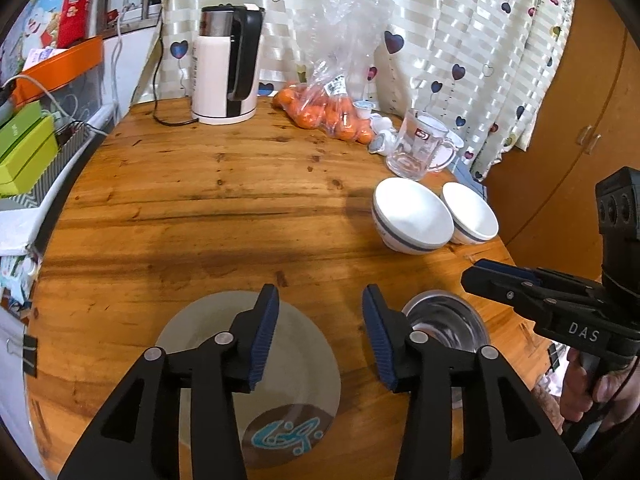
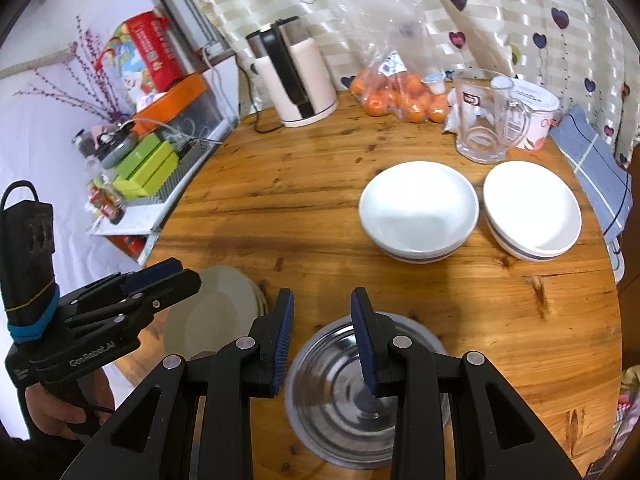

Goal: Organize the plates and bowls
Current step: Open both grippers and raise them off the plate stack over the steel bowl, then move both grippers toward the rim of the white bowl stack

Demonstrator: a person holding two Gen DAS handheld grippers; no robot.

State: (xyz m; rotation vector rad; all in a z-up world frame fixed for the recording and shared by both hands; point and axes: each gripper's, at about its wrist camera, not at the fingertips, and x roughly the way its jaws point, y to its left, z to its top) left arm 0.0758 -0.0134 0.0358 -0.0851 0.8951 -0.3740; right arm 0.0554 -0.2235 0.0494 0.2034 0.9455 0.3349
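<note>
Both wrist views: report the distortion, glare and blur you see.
Left wrist view: fisheye bends the round table edge, dark vignette in the corners; soft shadow bands cross the wood; the steel bowl gleams. Right wrist view: same barrel bend; the steel bowl looks smeared with streaky reflections; the curtain glares; the white bowls stay sharp.

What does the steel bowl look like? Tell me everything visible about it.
The steel bowl is round, shiny metal with a wide flat rim and faint concentric rings inside. It looks empty and sits upright on the wooden table, at the near edge, right of the pale plate and apart from it. The right claw hangs open over its far rim, one finger above the inside, the other outside; contact cannot be told.
</note>
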